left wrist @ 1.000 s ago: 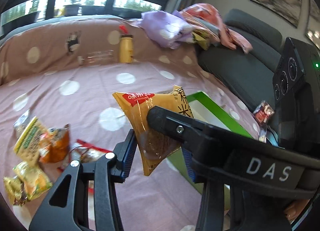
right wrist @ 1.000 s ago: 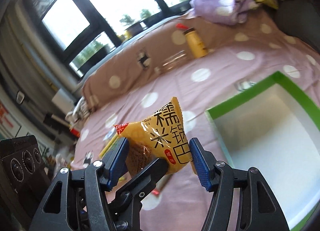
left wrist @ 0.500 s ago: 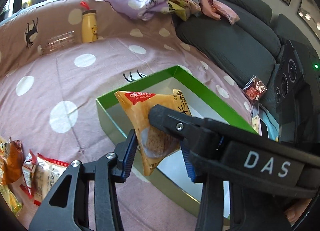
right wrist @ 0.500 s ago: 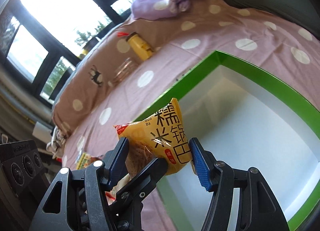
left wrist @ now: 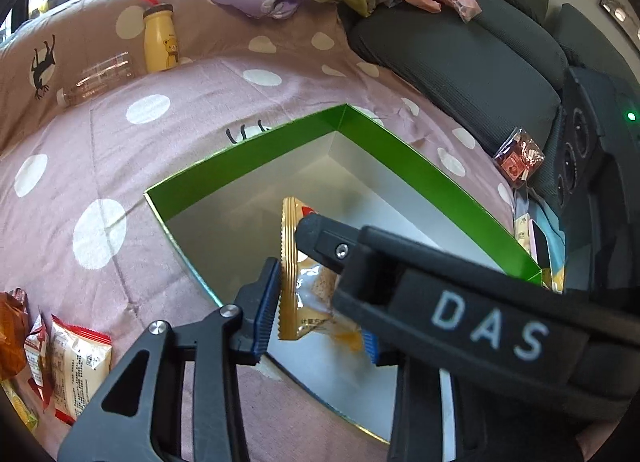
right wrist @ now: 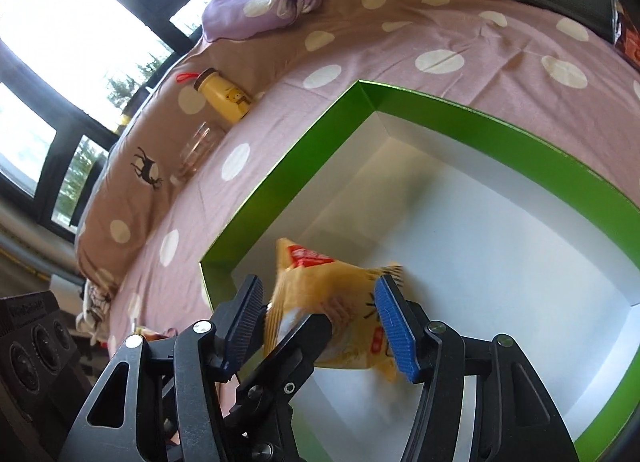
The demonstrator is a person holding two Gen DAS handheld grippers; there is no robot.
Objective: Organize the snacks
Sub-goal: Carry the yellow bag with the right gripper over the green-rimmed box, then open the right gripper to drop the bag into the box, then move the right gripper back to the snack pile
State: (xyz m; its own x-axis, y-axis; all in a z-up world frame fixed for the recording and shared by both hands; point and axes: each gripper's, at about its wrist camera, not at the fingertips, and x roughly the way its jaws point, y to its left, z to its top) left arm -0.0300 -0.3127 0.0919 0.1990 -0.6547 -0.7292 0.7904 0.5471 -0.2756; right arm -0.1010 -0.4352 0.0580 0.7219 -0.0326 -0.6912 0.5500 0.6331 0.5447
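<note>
A yellow snack packet [left wrist: 289, 262] hangs low inside the green-rimmed box [left wrist: 280, 141] with a white inside. In the left wrist view the packet stands edge-on, its crimped seal against one blue pad of my left gripper [left wrist: 318, 322], whose jaws are closing on it. The right gripper's black finger marked DAS crosses in front. In the right wrist view the same packet [right wrist: 320, 286] looks blurred between the blue pads of my right gripper [right wrist: 320, 320], also closing on it above the box [right wrist: 280, 177] floor. The left gripper's finger reaches in from below.
The box lies on a pink dotted bedspread [left wrist: 120, 149]. A yellow bottle [left wrist: 160, 37] and a clear bottle [left wrist: 96, 77] lie at the far side. Several snack packets [left wrist: 76, 362] sit at the near left, a red packet [left wrist: 518, 157] by the grey sofa [left wrist: 460, 61].
Both grippers carried the packet from above the bedspread to over and down into the box. The packet has twisted from face-on to edge-on in the left view, and both jaws have narrowed.
</note>
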